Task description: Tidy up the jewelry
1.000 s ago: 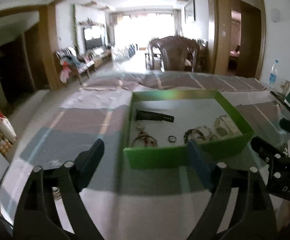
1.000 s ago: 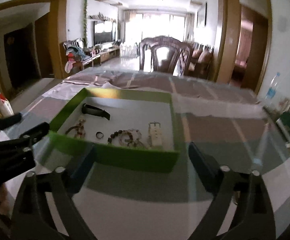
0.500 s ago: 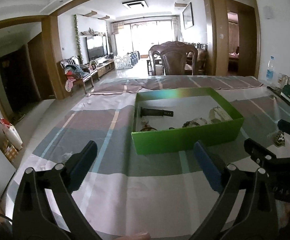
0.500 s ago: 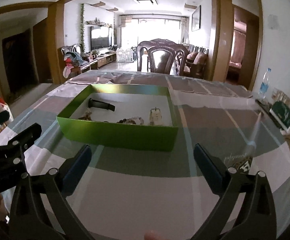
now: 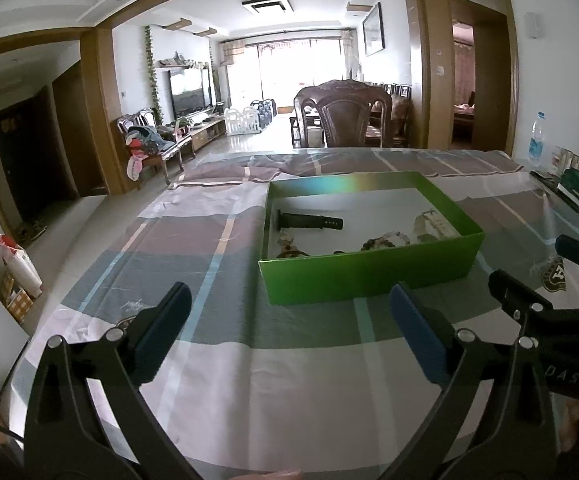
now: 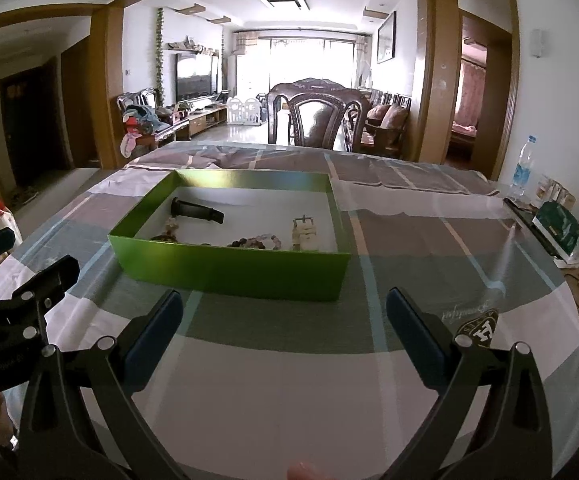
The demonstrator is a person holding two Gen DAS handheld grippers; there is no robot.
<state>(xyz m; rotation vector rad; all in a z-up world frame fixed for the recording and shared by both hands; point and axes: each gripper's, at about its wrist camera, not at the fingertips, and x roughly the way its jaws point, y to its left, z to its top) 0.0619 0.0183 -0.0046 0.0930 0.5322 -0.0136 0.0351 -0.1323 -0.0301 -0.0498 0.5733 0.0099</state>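
We are holding the left gripper (image 5: 289, 320) and the right gripper (image 6: 281, 318) wide apart and empty, the left one having just been opening, both short of the green box (image 6: 233, 266). The jewelry is already lying inside: a black strap (image 6: 197, 211) with its long axis from 9 to 3 o'clock, beaded bracelets (image 6: 255, 242) and a pale watch band (image 6: 304, 234) at 3 o'clock. We judge that the task is nearly finished; next, we only check the box.

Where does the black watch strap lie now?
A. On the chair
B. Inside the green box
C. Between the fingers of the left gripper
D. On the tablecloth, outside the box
B: the black watch strap lies on the white floor of the green box.
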